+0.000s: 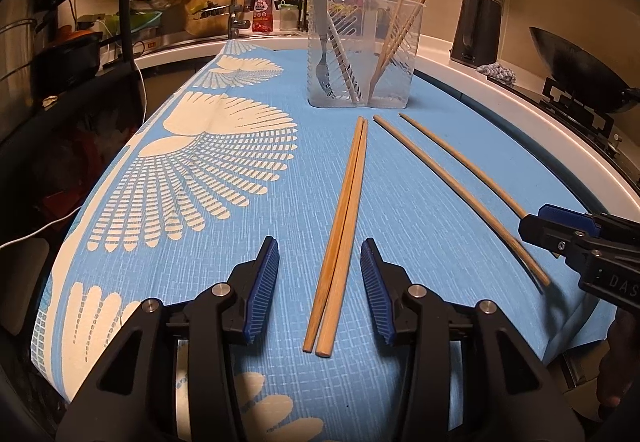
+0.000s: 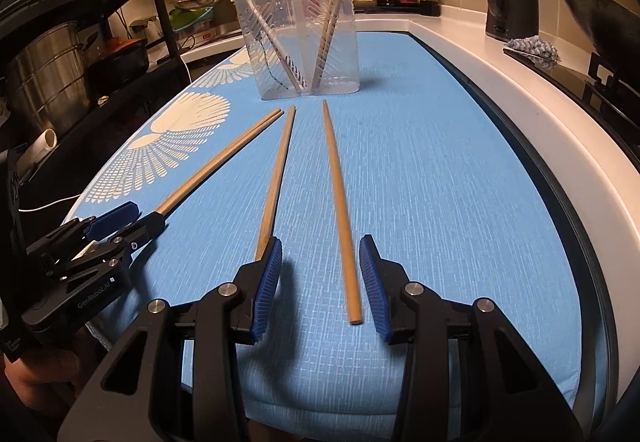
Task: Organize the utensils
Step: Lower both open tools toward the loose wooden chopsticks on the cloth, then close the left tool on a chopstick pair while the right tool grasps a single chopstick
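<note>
- Left gripper [image 1: 320, 286]: jaws apart, blue pads either side of the chopstick pair [image 1: 340, 238], touching neither stick.
- The pair lies flat on the blue cloth [image 1: 420, 201], sticks side by side, tips toward the holder [image 1: 362, 49].
- Right gripper [image 2: 320, 284]: jaws apart, astride the near end of one loose chopstick [image 2: 340, 209]; the other [image 2: 276, 181] runs under its left pad.
- The holder stands at the cloth's far end, holding a fork [image 1: 322, 61] and more chopsticks [image 1: 400, 33].
</note>
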